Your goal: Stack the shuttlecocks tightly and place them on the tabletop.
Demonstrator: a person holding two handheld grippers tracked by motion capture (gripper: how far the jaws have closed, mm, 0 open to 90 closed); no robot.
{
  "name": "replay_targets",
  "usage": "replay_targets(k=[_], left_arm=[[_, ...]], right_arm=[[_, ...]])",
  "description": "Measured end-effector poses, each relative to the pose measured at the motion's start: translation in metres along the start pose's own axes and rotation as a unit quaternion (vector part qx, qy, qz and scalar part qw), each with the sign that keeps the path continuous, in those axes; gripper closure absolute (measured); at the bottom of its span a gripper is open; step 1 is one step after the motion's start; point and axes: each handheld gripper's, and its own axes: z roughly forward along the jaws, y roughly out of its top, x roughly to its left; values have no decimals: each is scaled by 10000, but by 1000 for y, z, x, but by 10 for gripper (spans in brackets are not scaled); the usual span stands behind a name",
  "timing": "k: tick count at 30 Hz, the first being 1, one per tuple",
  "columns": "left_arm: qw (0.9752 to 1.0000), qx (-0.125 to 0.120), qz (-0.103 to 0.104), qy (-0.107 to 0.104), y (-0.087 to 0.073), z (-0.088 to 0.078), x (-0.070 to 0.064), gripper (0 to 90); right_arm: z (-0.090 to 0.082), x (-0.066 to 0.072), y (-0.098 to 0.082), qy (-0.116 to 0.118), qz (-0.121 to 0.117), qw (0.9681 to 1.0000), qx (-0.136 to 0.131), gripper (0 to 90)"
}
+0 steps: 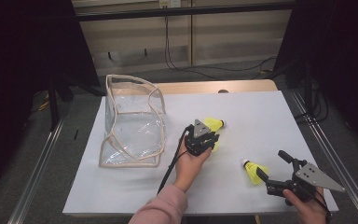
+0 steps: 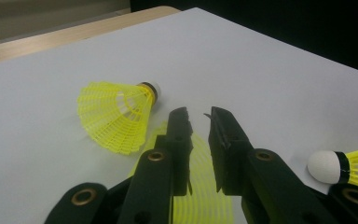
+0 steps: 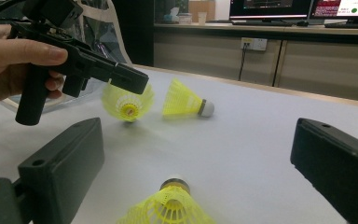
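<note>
1. High view, far left: a clear bag [image 1: 133,123] with beige piping stands open on the white table [image 1: 242,112], well apart from the shuttlecocks.
2. Next comes the left hand [image 1: 189,163], reaching up from the bottom edge and holding the left gripper [image 1: 205,140] near the table's middle.
3. The left gripper's jaws are nearly closed on the yellow skirt of a held shuttle [image 1: 214,145]. In the left gripper view that skirt [image 2: 200,186] sits between the two black jaws with only a narrow gap left at the tips [image 2: 198,116]. The right gripper view shows this shuttle [image 3: 128,103] pinched at its skirt, cork end towards the camera, with its lower edge at the table surface.
4. Just beyond the left gripper lies a second shuttle [image 1: 214,124] on its side, cork pointing right; it is close to the held one but free of the jaws [image 2: 116,114].
5. Further right, a third shuttle [image 1: 254,170] lies on the table, cork to the left, just in front of the right gripper [image 1: 274,169].
6. The right gripper, held by the right hand [image 1: 307,207] at the bottom right, has its jaws spread wide and grips nothing; the third shuttle [image 3: 168,207] lies between them, untouched.
</note>
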Motion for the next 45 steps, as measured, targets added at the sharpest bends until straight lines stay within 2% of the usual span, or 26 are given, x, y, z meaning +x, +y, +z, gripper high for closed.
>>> replay_targets(k=[1, 4, 6, 7, 12, 16, 21, 26, 34, 37, 39, 40, 41, 42, 44, 45], left_arm=[[9999, 71, 74, 33, 1, 0, 0, 796], [9999, 88, 99, 32, 0, 1, 0, 832], [9996, 154, 235, 40, 1, 3, -1, 850], [9996, 156, 228, -20, 1, 3, -2, 853], [9995, 215, 238, -53, 1, 6, -3, 882], [9990, 286, 331, -108, 2, 9, -5, 900], [9986, 363, 343, -168, 5, 14, -6, 900], [9988, 336, 324, -168, 7, 17, -5, 888], [9976, 515, 409, -239, 14, 28, -4, 884], [9974, 567, 400, -214, 14, 30, -3, 885], [9979, 548, 333, -120, 13, 30, 0, 884], [9980, 523, 306, -156, 13, 30, 3, 883], [9984, 483, 290, -71, 13, 30, 4, 883], [9977, 584, 340, -94, 14, 28, 6, 882], [9982, 522, 304, -39, 15, 28, 7, 882], [9978, 572, 336, -63, 16, 27, 9, 882]], right_arm=[[0, 0, 0, 2, -4, 10000, -1, 27], [0, 0, 0, 4, 4, 10000, 8, 27], [0, 0, 0, 8, 3, 10000, 11, 27], [0, 0, 0, 5, 2, 10000, 12, 26], [0, 0, 0, -1, 14, 10000, 15, 27], [0, 0, 0, -4, 13, 10000, 13, 26], [0, 0, 0, -13, 5, 10000, 11, 26], [-1, -1, 0, -30, 12, 10000, 23, 26], [-1, -1, 0, -31, -4, 10000, 31, 26], [-1, -1, -1, -39, 12, 10000, 27, 26], [-2, -2, -1, -41, 16, 10000, 25, 26], [-2, -2, -1, -47, 30, 10000, 25, 26], [-2, -2, -1, -45, 28, 10000, 18, 26], [-2, -2, -1, -62, 29, 10000, 16, 27], [-2, -2, -1, -68, 33, 10000, 23, 26], [-2, -2, -1, -55, 20, 10000, 26, 26]])
